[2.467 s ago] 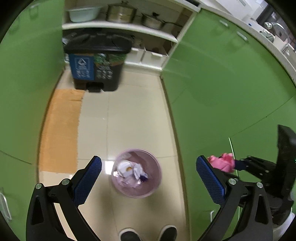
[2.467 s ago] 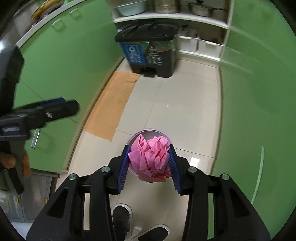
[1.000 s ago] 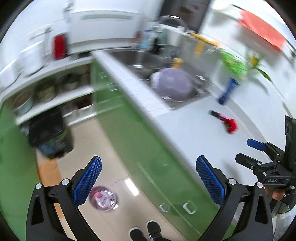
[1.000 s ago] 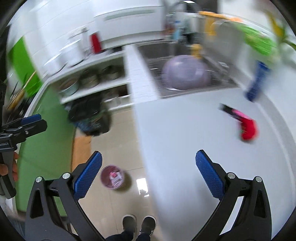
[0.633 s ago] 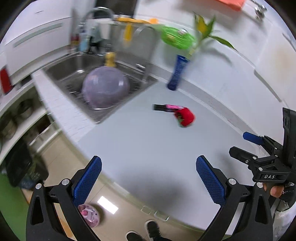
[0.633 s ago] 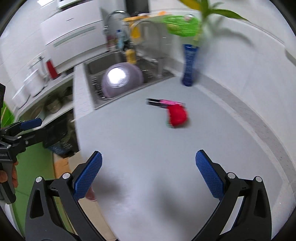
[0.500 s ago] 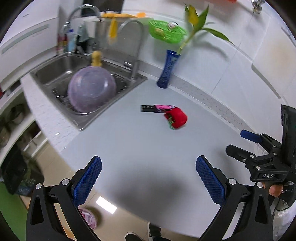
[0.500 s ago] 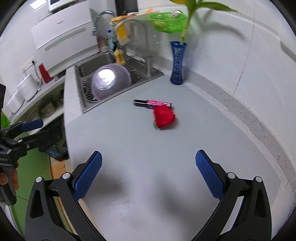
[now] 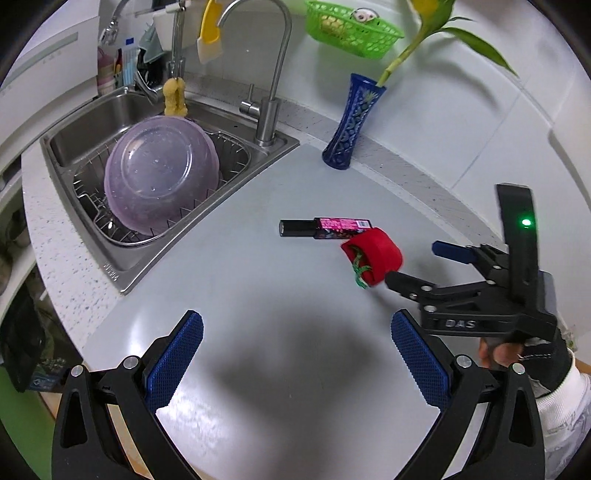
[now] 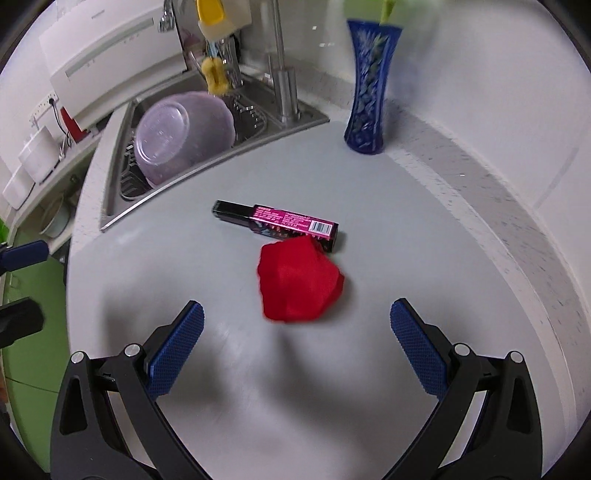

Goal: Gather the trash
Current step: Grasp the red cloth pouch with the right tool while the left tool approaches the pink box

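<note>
Two pieces of trash are seen on the grey countertop (image 10: 424, 236): one red crumpled wad (image 10: 299, 282) and one long black-and-pink box (image 10: 275, 220), which lies just behind the wad and appears to touch it at its barcode end, though the contact cannot be made out for certain. One blue vase (image 10: 370, 99) is stood near the back wall, one upturned purple bowl (image 9: 159, 171) is propped in the wire rack of the one sink (image 9: 110, 258), and one green basket (image 9: 352, 27) is hung on the wall above. Two grippers are counted. The right gripper (image 10: 295, 350) is held low over the counter, pointed at the wad, with its blue pads spread wide and nothing between them; the wad is placed just ahead of the gap, slightly toward the left finger. In the left wrist view this gripper is seen from the side, gripped by a gloved hand (image 9: 524, 360), its tips just beside the wad. The left gripper (image 9: 297, 363) is held farther back above bare counter, its jaws likewise spread wide and empty, well apart from both pieces.
</note>
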